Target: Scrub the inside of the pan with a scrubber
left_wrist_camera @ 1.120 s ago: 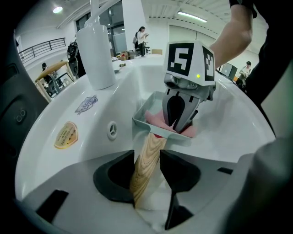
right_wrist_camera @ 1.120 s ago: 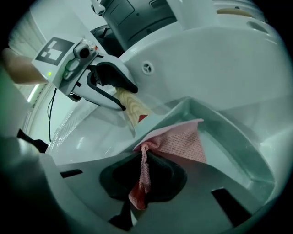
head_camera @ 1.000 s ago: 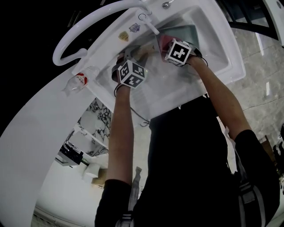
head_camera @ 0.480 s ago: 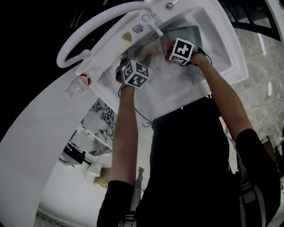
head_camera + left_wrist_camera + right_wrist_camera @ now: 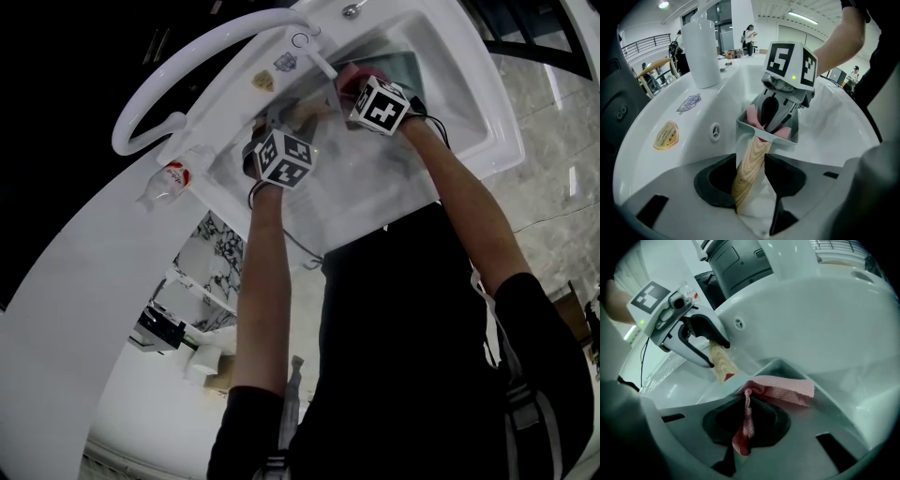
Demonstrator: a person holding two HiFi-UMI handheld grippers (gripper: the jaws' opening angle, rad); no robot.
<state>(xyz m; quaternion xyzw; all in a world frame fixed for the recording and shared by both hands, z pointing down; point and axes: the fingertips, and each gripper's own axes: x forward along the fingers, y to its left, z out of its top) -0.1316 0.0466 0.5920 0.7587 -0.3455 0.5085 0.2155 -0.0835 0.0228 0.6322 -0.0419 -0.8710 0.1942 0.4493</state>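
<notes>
The pan (image 5: 788, 139) stands tilted inside the white sink (image 5: 473, 127), below the white faucet (image 5: 317, 54). It is a small grey pan with straight walls.

The left tool (image 5: 751, 161) is closed on the wooden handle (image 5: 757, 145) of the pan. Its two jaws press the wood from both sides (they stand rather wide, because the handle is thick).

The right tool (image 5: 747, 401) is closed on the scrubber (image 5: 785, 387), a pink mesh cloth. One end of the cloth hangs down between the jaws. The rest lies spread over the near rim and reaches into the pan. In the left gripper view the right tool reaches into the pan from above, and the pink cloth shows on both sides of its jaws, against the inner wall.

In the head view both arms stretch forward over the sink, and the marker cubes of the two tools are near each other but apart.

On the sink wall beside the pan I see two stickers (image 5: 665, 135) and a round overflow hole (image 5: 715, 132). A small plastic bottle (image 5: 167, 173) lies on the white surface to the left of the sink, near a curved white rail (image 5: 187, 56).
</notes>
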